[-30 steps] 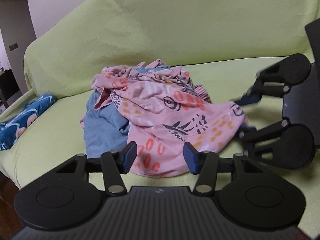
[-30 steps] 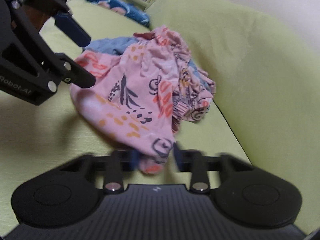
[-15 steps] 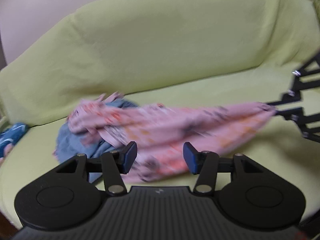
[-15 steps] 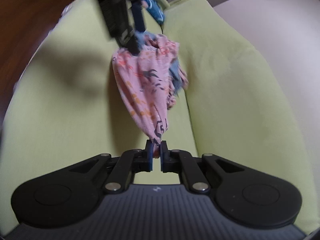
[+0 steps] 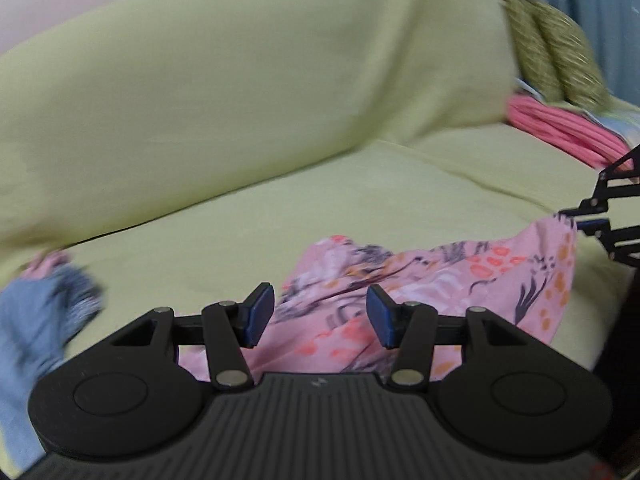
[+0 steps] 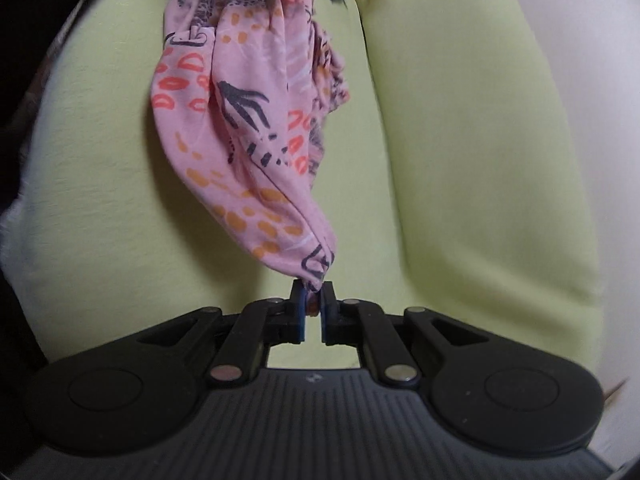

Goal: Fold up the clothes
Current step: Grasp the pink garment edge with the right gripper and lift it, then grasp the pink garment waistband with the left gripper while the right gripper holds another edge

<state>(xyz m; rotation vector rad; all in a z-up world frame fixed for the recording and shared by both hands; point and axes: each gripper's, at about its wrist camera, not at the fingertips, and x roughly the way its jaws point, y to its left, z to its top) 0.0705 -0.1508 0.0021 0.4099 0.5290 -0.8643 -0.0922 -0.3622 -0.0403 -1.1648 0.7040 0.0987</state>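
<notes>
The pink printed cloth garment (image 6: 256,128), patterned with orange spots, red ovals and dark leaf shapes, hangs stretched above the seat of the yellow-green covered sofa (image 6: 460,140). One bunched corner of it is pinched between the blue pads of the right gripper (image 6: 313,307), whose jaws stand almost together with the fabric squeezed between them. From there the garment runs away in a twisted rope toward the far end of the seat, close along the crease where the seat meets the backrest.

In the left wrist view the same garment (image 5: 420,284) sags across the front part of the seat, its raised corner held at the right edge of the picture by the black linkage of the right gripper (image 5: 588,220). The left gripper (image 5: 318,316) has its jaws wide apart; the cloth lies beyond and beneath them, and the pads do not press on it. A blue-grey crumpled garment (image 5: 36,320) lies blurred at the seat's left end. Folded coral-pink fabric (image 5: 560,128) rests at the seat's far right corner.
</notes>
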